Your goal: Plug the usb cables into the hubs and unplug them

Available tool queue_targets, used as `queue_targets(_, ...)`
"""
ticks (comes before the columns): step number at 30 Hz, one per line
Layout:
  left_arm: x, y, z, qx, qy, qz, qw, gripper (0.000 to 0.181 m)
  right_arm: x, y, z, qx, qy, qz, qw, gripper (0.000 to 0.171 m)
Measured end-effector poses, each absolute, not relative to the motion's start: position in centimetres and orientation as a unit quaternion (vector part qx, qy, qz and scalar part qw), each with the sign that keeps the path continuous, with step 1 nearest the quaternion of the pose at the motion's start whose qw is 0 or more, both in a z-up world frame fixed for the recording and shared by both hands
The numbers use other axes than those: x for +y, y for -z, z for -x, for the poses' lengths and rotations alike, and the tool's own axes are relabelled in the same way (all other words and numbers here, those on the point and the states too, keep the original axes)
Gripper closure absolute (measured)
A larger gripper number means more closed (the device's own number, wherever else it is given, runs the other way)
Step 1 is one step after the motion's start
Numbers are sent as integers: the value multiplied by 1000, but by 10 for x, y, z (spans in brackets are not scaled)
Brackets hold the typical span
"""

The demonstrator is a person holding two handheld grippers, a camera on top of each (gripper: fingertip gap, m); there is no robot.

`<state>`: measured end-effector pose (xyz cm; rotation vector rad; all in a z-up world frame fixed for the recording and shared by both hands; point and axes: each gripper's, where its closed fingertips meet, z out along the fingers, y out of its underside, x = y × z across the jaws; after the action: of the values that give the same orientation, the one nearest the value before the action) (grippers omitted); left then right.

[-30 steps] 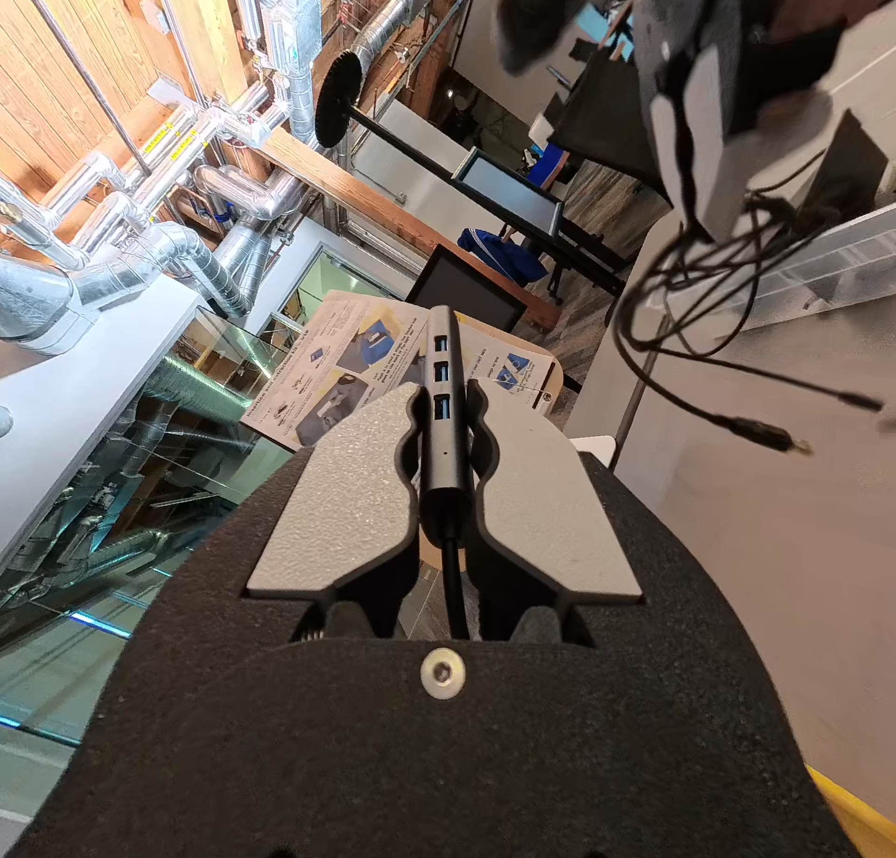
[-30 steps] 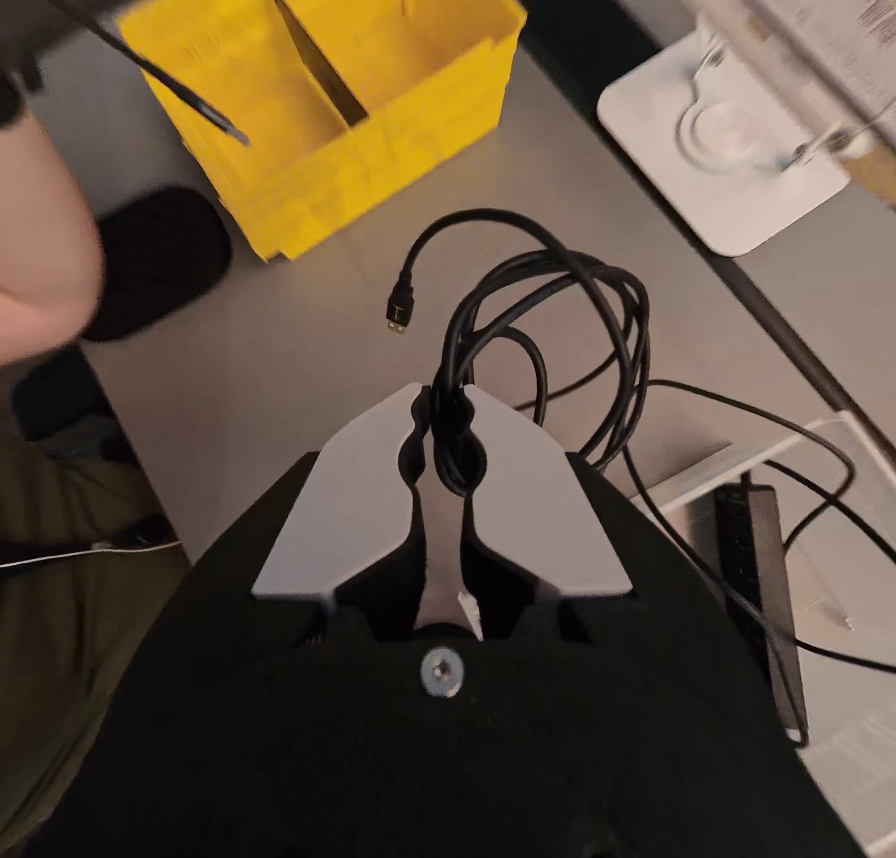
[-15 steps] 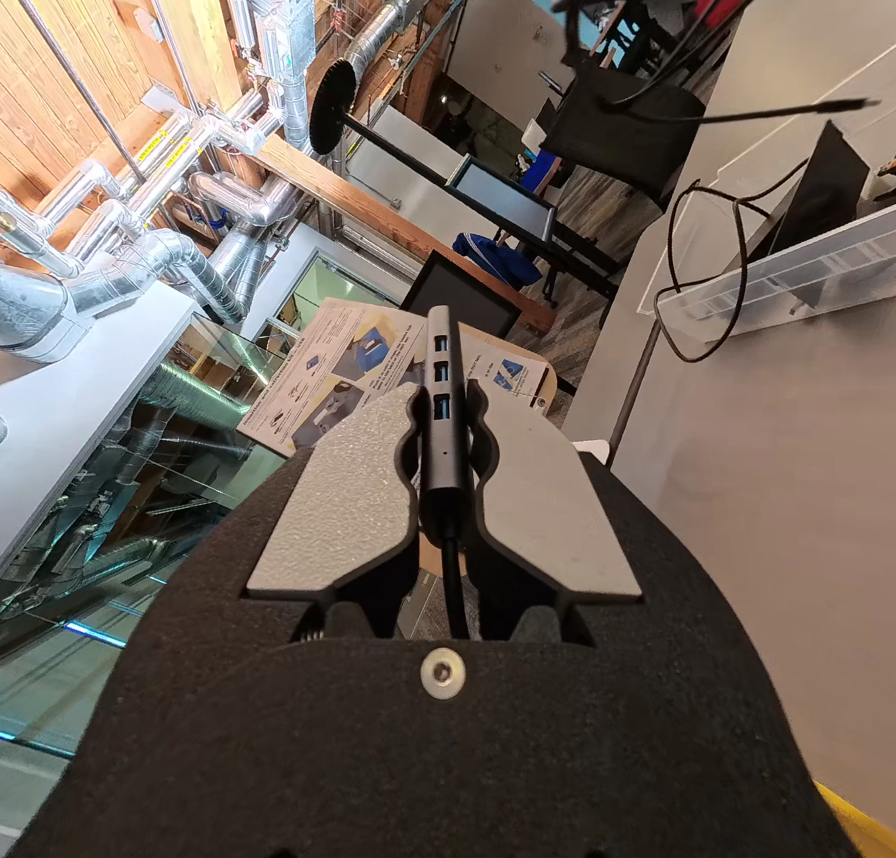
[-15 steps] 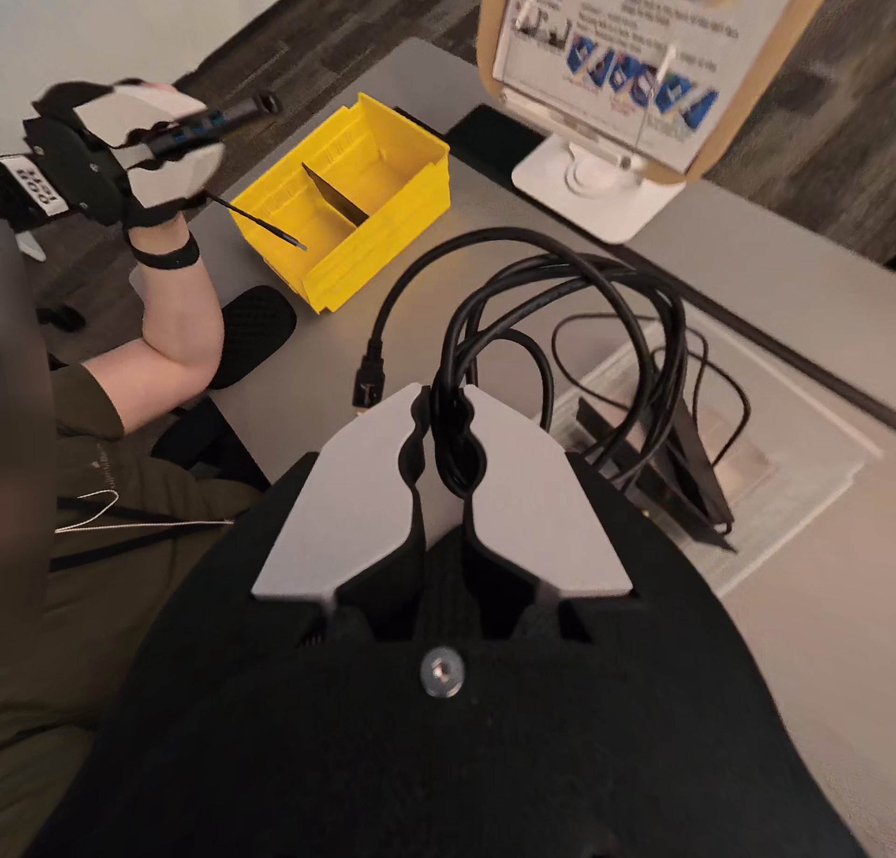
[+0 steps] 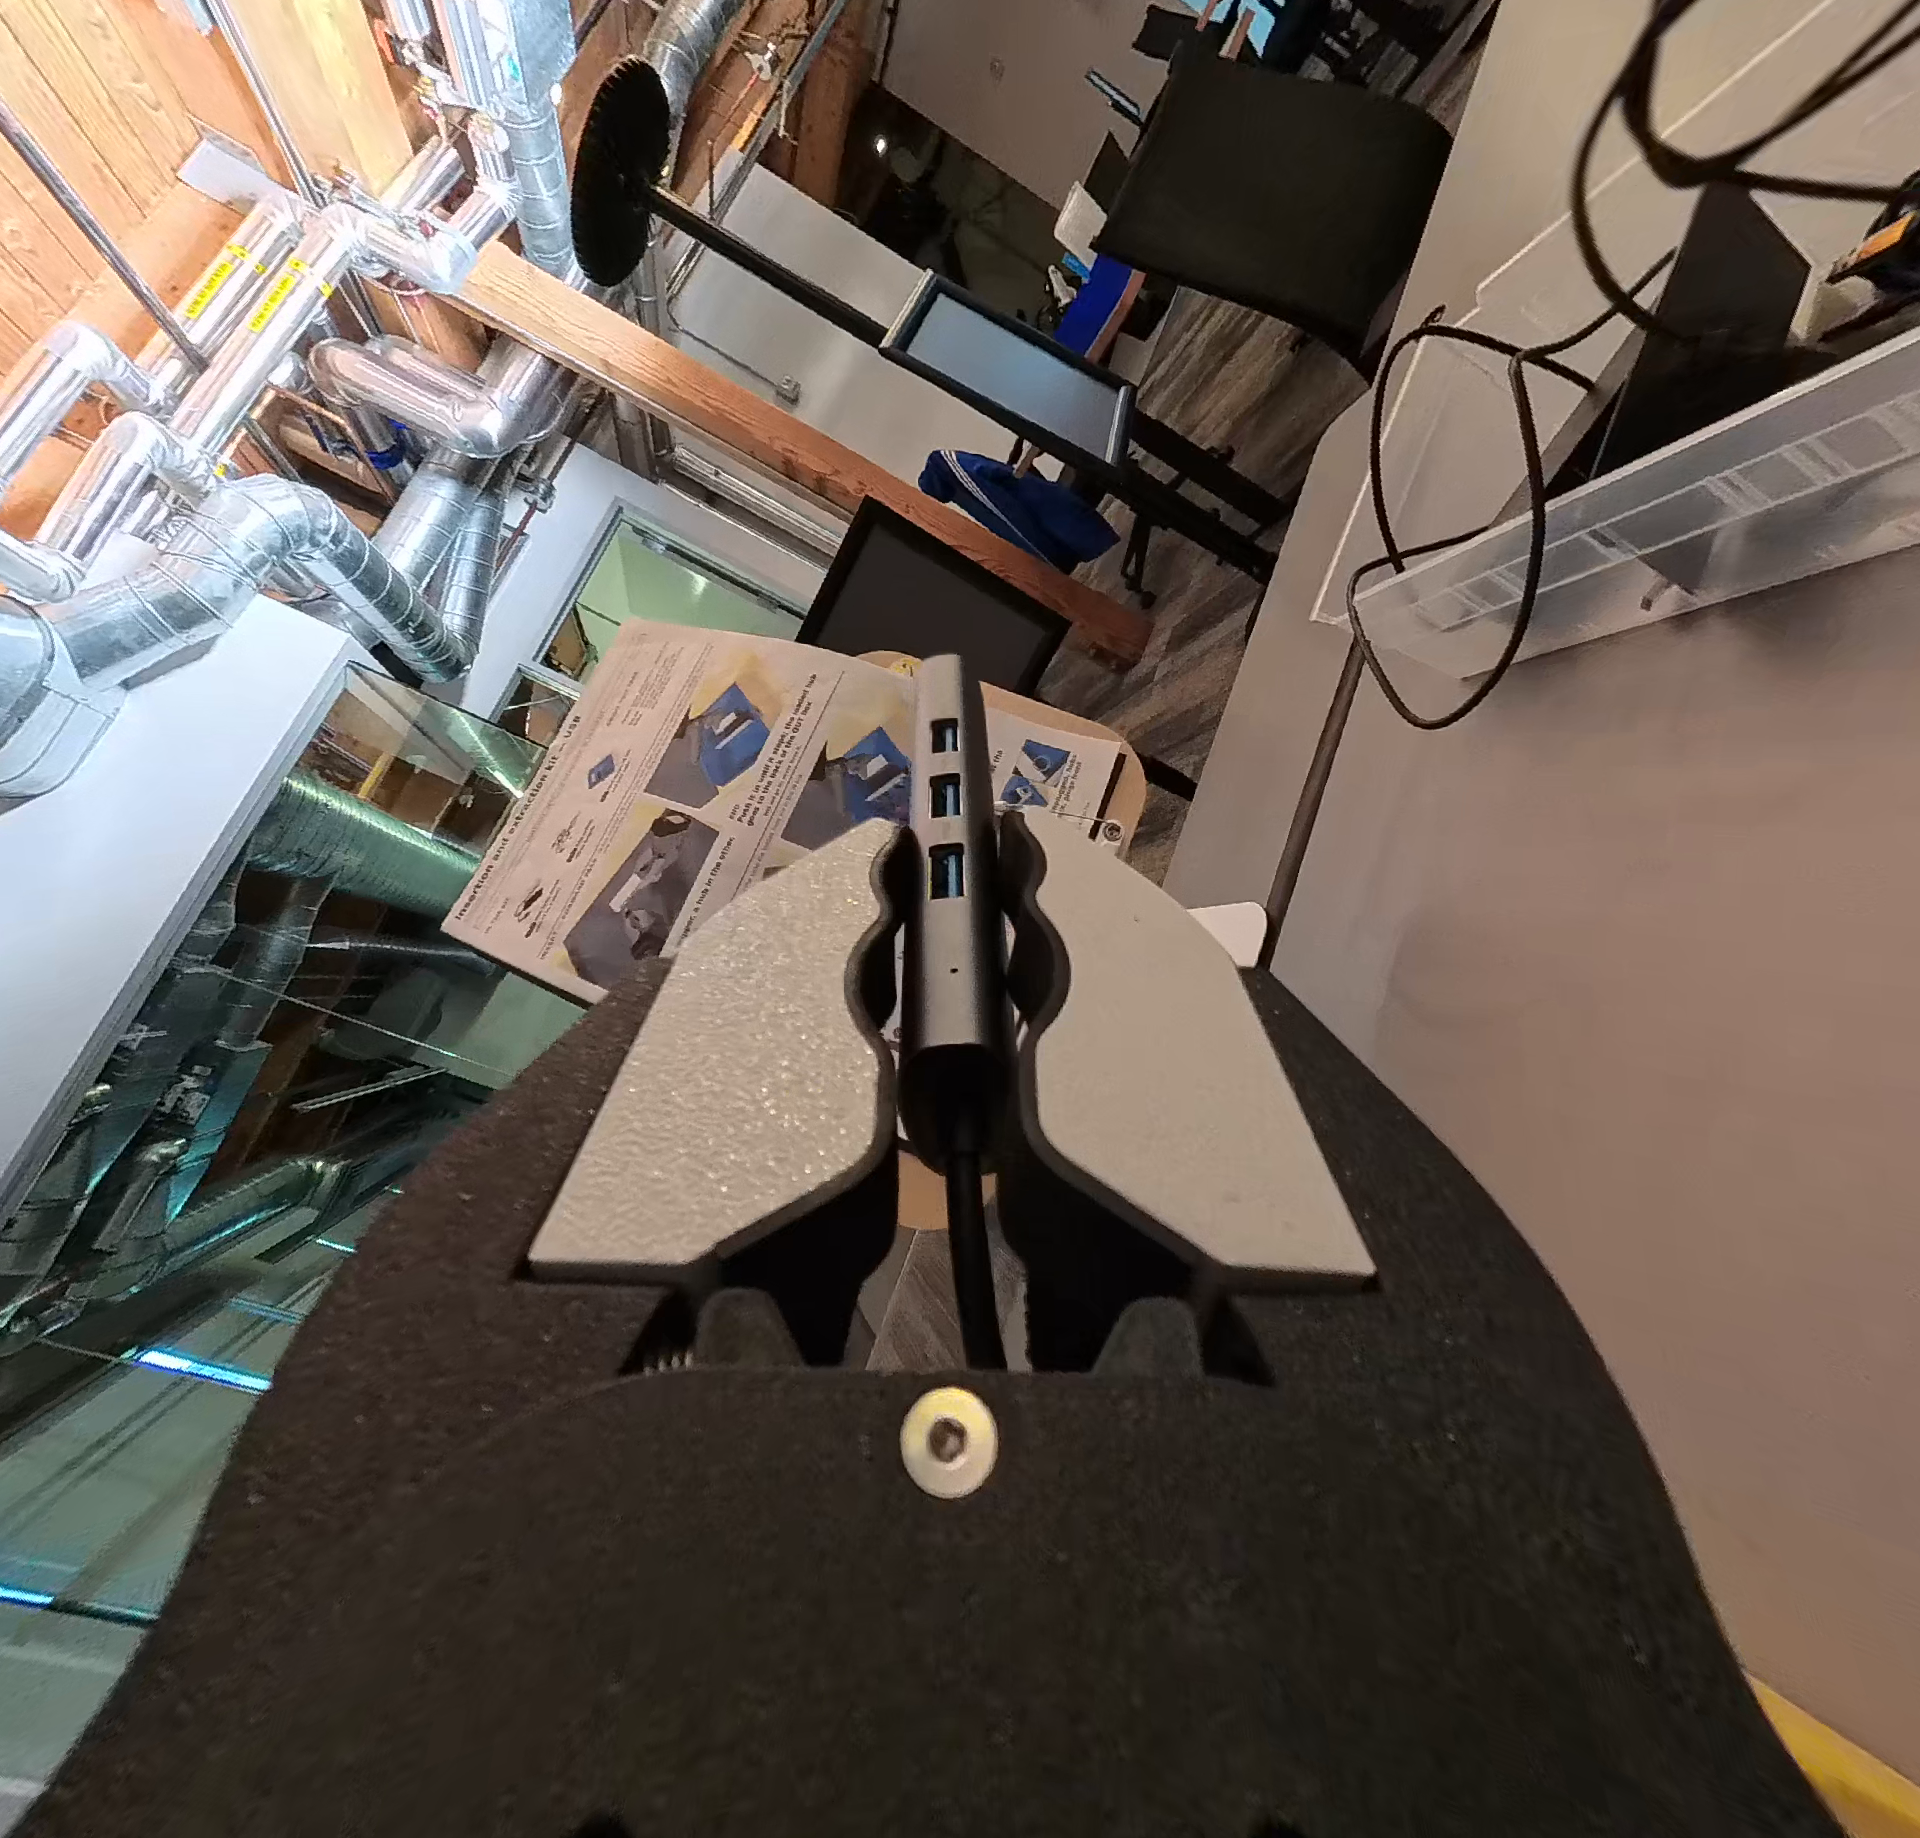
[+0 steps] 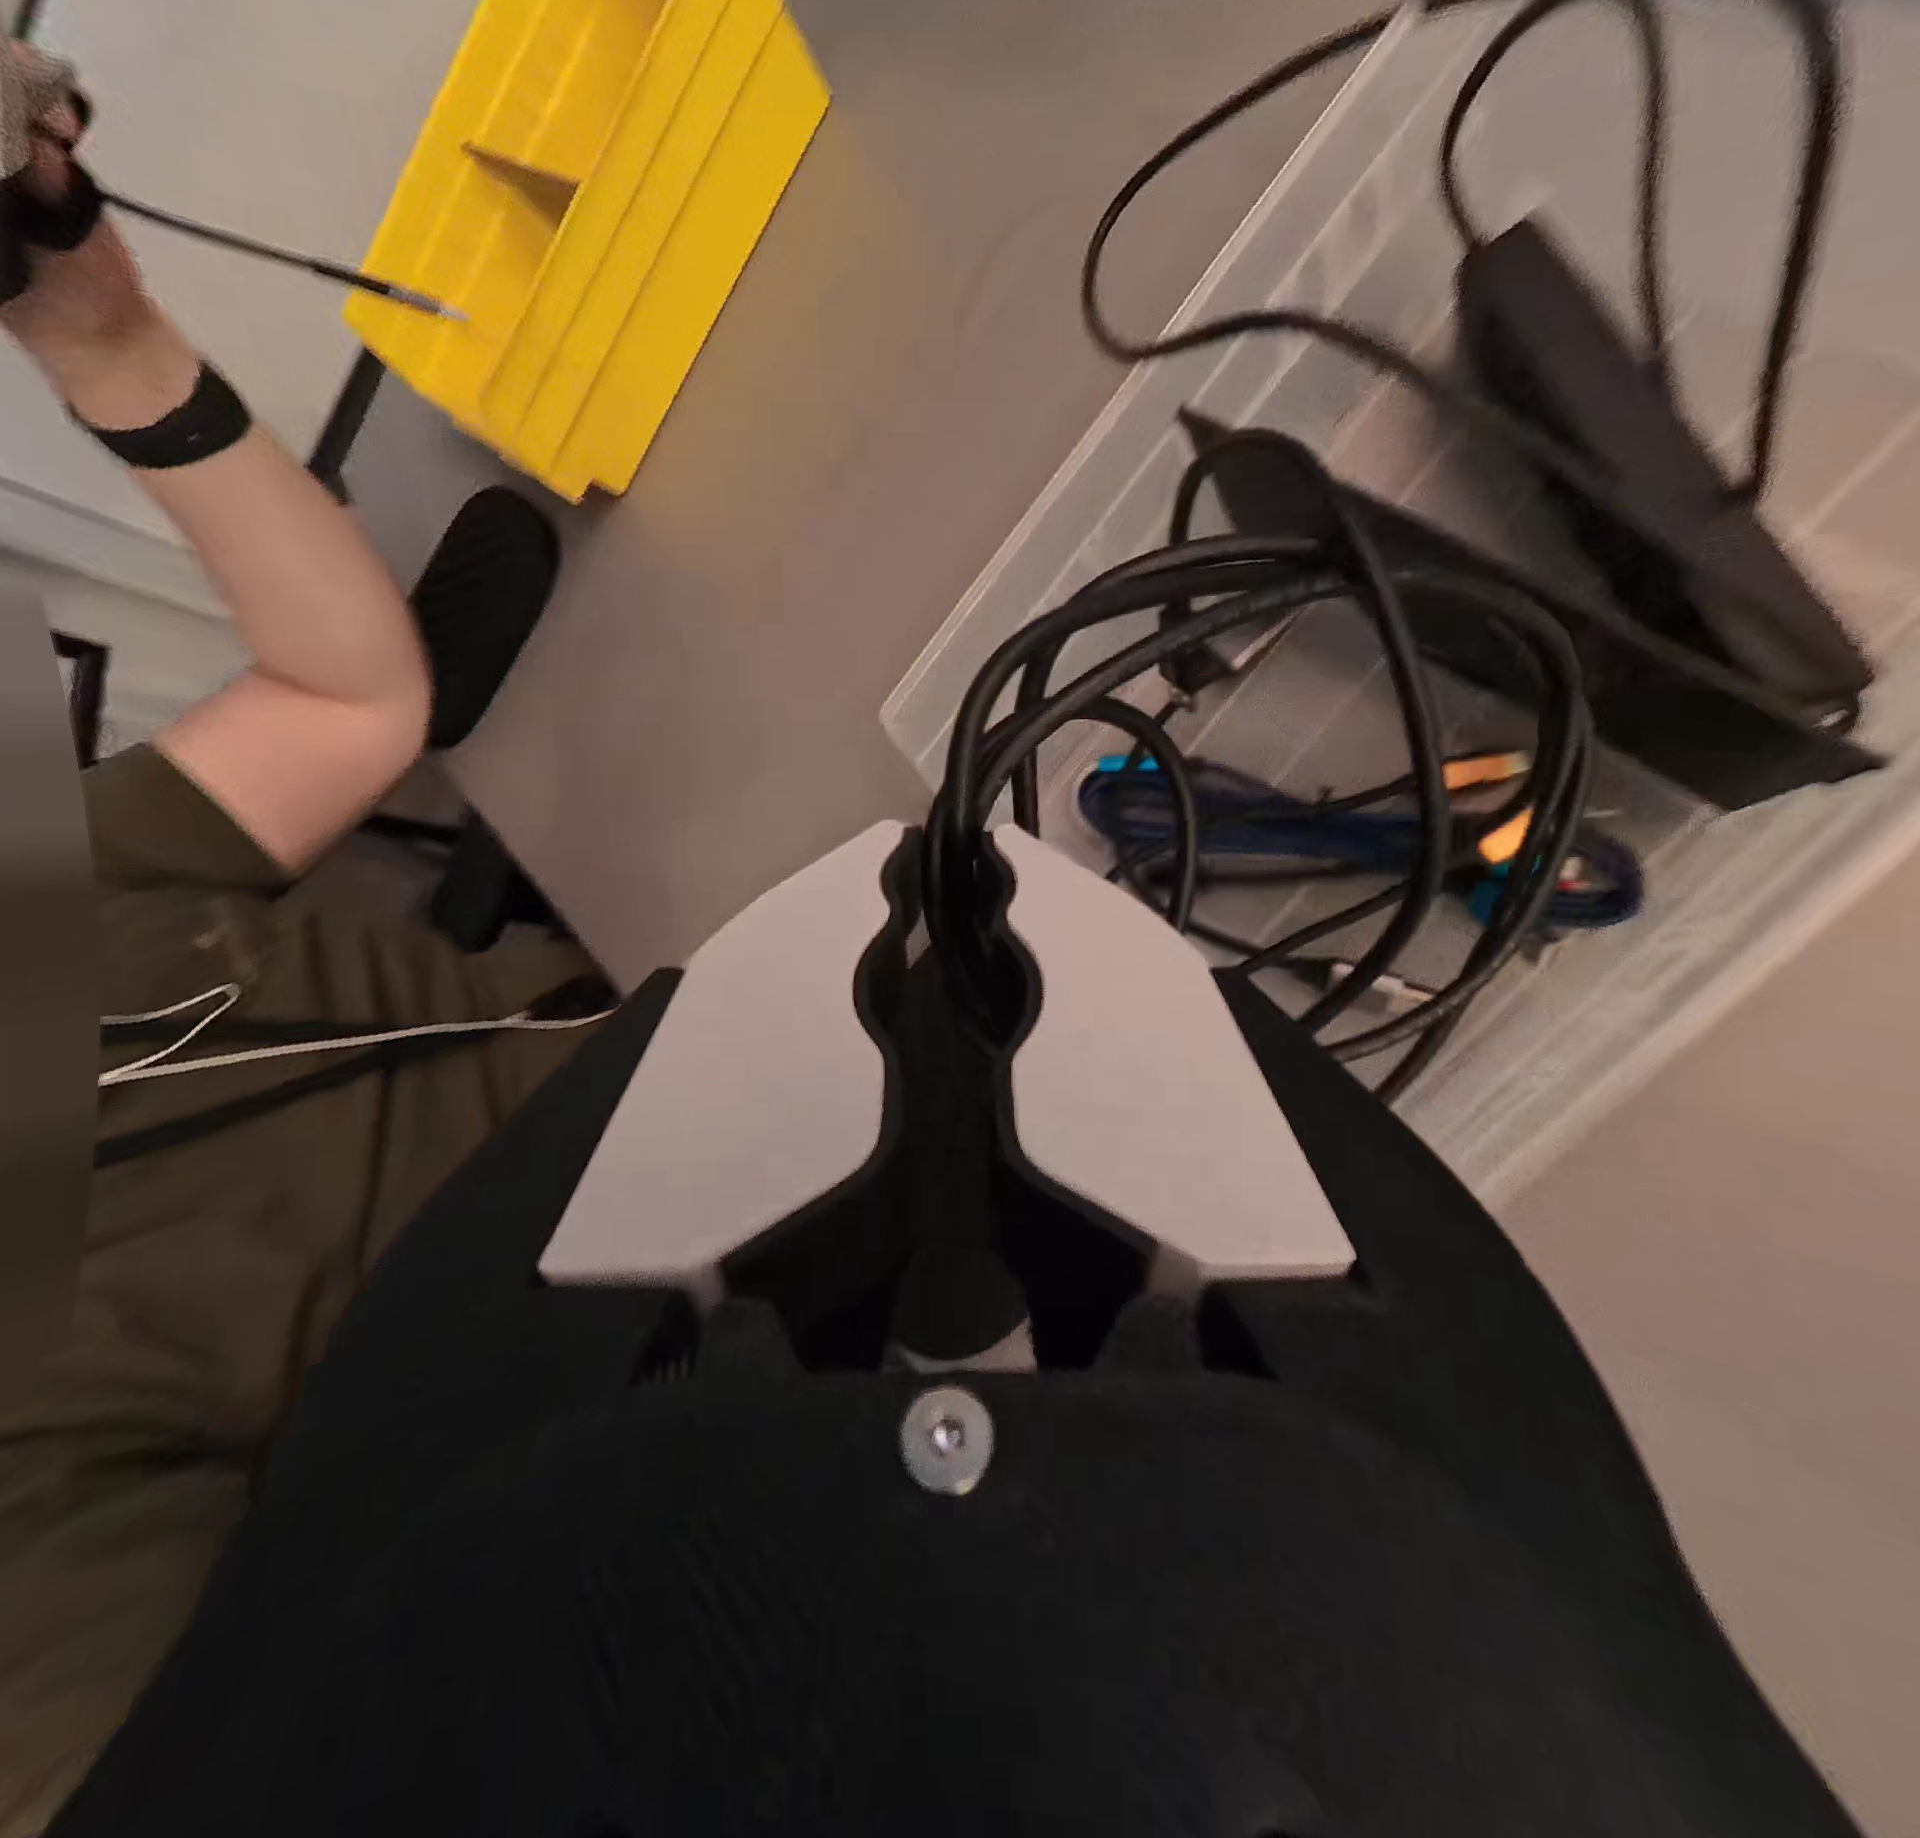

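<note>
A coiled black USB cable (image 6: pixel 1247 666) is clamped between the fingers of the right gripper (image 6: pixel 951 853) above a clear plastic tray (image 6: pixel 1039 583) in which black hubs (image 6: pixel 1621 500) and blue cables (image 6: pixel 1247 822) are held. A yellow bin (image 6: pixel 623 178) is seen on the grey table (image 6: pixel 883 334), beside a person's forearm (image 6: pixel 260 562).

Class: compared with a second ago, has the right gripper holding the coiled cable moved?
Yes. The right gripper and its cable now hang over the clear tray, farther from the yellow bin.
</note>
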<state>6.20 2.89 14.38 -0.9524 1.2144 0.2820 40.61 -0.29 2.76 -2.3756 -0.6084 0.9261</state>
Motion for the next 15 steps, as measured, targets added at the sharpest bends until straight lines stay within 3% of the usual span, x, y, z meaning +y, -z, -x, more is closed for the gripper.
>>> queue_targets(4, 33, -138, -65, 553, -131, 433, 700, 166, -13, -10, -402, -238, -377, 867, 224, 160)
queue_targets(11, 36, -130, -71, 562, -133, 437, 690, 165, 14, 38, -398, -348, -239, 889, 179, 159)
queue_targets(15, 36, -126, -75, 566, -131, 438, 686, 165, 20, 75, -373, -402, -229, 879, 117, 159)
